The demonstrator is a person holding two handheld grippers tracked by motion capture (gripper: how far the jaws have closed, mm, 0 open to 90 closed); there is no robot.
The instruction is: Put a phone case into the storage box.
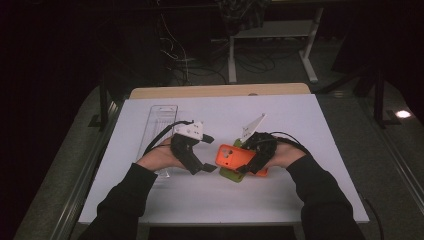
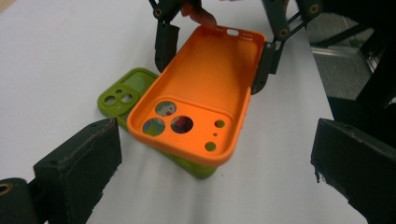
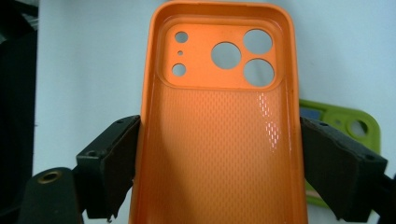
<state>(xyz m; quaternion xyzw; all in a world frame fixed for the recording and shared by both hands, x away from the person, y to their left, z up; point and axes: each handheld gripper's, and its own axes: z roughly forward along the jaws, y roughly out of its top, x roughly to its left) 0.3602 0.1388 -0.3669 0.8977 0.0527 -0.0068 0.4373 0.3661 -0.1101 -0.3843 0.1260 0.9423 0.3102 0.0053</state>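
Nearest the high camera: two dark sleeves (image 1: 125, 200) coming in over the near edge of the white table (image 1: 210, 200). Landmark is the orange phone case (image 1: 235, 156).

The right gripper (image 1: 252, 162) grasps the orange phone case across its width, one black jaw pressed on each long side wall. The case is lifted clear of the table and tilted, open side toward the gripper's own camera, camera-hole end pointing away from the right hand. In the right gripper view the textured inner face and the round cutouts are plain.

A green phone case (image 1: 231, 175) lies flat on the table directly beneath the orange case, partly covered by it; its camera-hole end sticks out past one side in the left gripper view (image 2: 122, 95).

The left gripper (image 1: 200, 152) sits just left of the orange case, jaws released and spread wide, nothing between them. In its own view the two jaws frame the orange case (image 2: 205, 93) from the near side, not touching it.

A clear plastic tray (image 1: 160, 117) lies farther left of the orange case, behind the left hand (image 1: 157, 157), long axis running toward the far edge. Cannot tell what it holds, if anything.

Open room: bare white surface far of the orange case up to the wooden strip (image 1: 220, 91) at the back edge, bare surface to its right out to the table's right edge, and a bare band near of it toward the person.
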